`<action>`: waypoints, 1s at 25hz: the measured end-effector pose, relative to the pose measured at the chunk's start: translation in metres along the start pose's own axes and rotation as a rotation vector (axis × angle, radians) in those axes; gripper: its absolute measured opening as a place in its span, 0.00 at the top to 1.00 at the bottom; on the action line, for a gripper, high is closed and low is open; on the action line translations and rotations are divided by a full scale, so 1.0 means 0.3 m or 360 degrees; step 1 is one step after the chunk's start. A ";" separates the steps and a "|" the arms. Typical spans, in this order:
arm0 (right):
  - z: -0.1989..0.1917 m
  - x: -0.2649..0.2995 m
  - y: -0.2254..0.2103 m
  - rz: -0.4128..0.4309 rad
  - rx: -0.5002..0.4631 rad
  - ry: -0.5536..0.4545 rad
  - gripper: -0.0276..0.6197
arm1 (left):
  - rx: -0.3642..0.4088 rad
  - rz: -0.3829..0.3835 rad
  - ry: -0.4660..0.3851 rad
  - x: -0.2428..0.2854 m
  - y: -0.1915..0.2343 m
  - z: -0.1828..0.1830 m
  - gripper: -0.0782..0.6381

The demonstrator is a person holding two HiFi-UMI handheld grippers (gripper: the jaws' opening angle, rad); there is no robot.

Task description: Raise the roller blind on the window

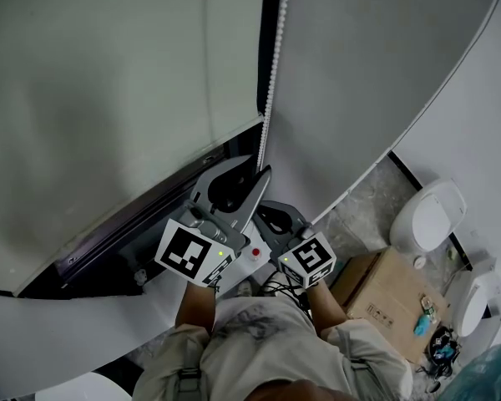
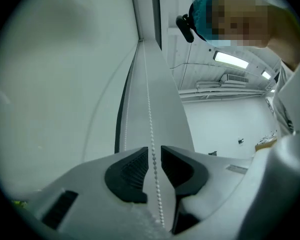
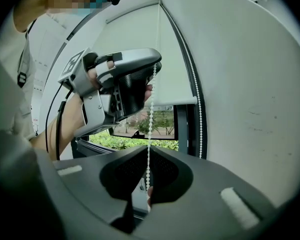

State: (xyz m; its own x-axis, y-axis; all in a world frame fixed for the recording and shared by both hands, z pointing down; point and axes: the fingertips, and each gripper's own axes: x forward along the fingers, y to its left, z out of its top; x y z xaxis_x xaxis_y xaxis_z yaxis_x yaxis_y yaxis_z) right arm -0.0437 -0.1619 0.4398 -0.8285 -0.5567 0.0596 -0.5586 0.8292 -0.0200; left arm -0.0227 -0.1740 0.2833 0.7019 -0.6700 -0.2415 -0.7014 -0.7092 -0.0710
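While the head view looks down, roller blind (image 1: pixel 108 98): a pale sheet covers most of the window (image 1: pixel 142 224), and a dark strip of glass shows under its bottom edge.
Head view, bead chain (image 1: pixel 272 82): hangs along the blind's right edge and runs down to both tools.
Head view, left hand-held gripper (image 1: pixel 263 172): the higher of the two, its tips at the chain.
Head view, right hand-held gripper (image 1: pixel 271 217): just below and beside the left one.
Left gripper view, left hand-held gripper (image 2: pixel 154 159): jaws a narrow gap apart; the bead chain (image 2: pixel 150 114) runs between the pads without being pinched.
Left gripper view, roller blind (image 2: pixel 55 84): fills the left side.
Right gripper view, right hand-held gripper (image 3: pixel 147 156): jaws closed onto the bead chain (image 3: pixel 151 109), which rises taut from them.
Right gripper view, left hand-held gripper (image 3: pixel 154 70): above, at the same strand.
Right gripper view, roller blind (image 3: pixel 135 54): its bottom edge sits above the open part of the window (image 3: pixel 140 126), where greenery (image 3: pixel 115 141) shows.
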 end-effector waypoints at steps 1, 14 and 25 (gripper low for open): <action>-0.001 0.002 0.001 0.0001 0.0000 0.0000 0.92 | -0.0003 0.0004 0.0006 0.003 0.004 0.000 0.78; -0.016 0.013 0.019 0.0016 0.0005 -0.0001 0.93 | 0.0006 0.0056 0.0159 -0.013 0.011 -0.022 0.86; -0.064 0.006 0.016 0.0018 0.0025 0.0041 0.93 | -0.0056 0.0058 0.0210 -0.023 0.015 -0.079 0.86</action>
State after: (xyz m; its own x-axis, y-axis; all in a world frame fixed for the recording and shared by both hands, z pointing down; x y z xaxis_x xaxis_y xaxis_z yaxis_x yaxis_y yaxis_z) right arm -0.0471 -0.1579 0.4591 -0.8338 -0.5455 0.0847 -0.5497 0.8345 -0.0367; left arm -0.0276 -0.1777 0.3074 0.6880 -0.7168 -0.1135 -0.7235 -0.6897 -0.0297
